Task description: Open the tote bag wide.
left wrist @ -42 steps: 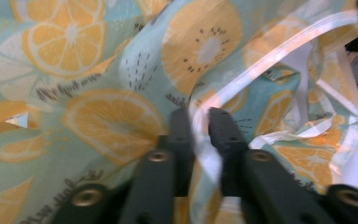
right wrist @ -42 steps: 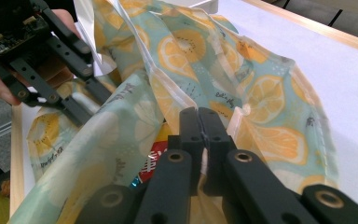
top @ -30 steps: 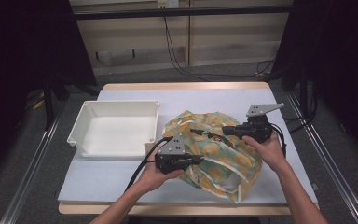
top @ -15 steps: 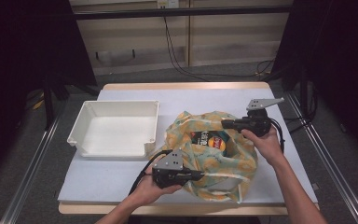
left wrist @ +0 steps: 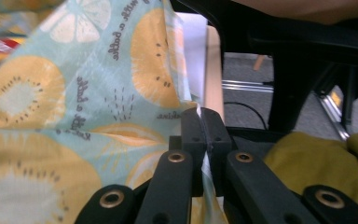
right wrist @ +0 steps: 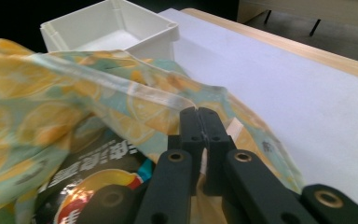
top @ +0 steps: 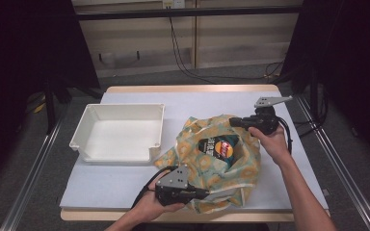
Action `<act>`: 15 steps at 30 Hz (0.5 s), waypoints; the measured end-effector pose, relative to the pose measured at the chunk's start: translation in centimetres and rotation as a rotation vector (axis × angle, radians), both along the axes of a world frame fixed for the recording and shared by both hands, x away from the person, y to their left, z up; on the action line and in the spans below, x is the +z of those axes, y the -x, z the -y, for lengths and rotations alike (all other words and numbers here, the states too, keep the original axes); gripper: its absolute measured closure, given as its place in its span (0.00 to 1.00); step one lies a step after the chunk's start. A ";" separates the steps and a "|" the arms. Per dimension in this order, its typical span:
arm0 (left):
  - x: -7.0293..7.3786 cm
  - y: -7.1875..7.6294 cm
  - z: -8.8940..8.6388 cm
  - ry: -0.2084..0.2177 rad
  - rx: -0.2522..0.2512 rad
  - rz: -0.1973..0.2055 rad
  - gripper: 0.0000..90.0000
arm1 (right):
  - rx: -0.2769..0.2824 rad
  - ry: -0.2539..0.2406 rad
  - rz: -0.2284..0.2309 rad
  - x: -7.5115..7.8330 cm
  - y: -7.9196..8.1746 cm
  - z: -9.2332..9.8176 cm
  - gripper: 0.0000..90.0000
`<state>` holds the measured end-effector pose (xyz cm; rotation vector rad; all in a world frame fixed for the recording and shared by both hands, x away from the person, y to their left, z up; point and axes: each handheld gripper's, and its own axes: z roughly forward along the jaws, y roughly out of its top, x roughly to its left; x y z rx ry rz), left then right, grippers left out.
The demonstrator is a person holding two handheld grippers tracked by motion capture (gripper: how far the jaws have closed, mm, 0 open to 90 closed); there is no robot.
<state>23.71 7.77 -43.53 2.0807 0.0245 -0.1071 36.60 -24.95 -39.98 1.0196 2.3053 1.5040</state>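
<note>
A cloth bag [top: 236,161] printed with orange slices on pale blue lies on the right half of the table. Its mouth is pulled wide, and a dark snack packet [top: 219,147] with a yellow and red label shows inside. My left gripper [top: 203,194] is at the bag's near edge, shut on the cloth [left wrist: 121,84], with the fabric pinched between its jaws. At the bag's far right edge my right gripper [top: 233,122] is shut on the rim [right wrist: 135,100]. The snack packet [right wrist: 93,177] lies just below that grip.
A white empty tray [top: 120,132] stands on the left of the white table top [top: 212,103]; its corner [right wrist: 116,28] lies beyond the bag. The table's wooden front edge [top: 115,214] runs under the left hand. Cables trail from both grippers.
The left gripper has drawn the bag's near edge toward the front of the table. The right gripper has pulled the far edge back and right. The mouth has opened and the snack packet has come into sight.
</note>
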 end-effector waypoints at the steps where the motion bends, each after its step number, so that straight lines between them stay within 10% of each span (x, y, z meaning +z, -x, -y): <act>1: -0.2 0.2 0.0 -0.010 0.000 0.002 1.00 | -0.005 0.001 -0.002 -0.1 -0.2 0.0 1.00; 15: -1.5 1.0 0.4 -0.056 -0.039 -0.006 1.00 | -0.088 0.018 -0.034 -1.5 -2.3 0.5 1.00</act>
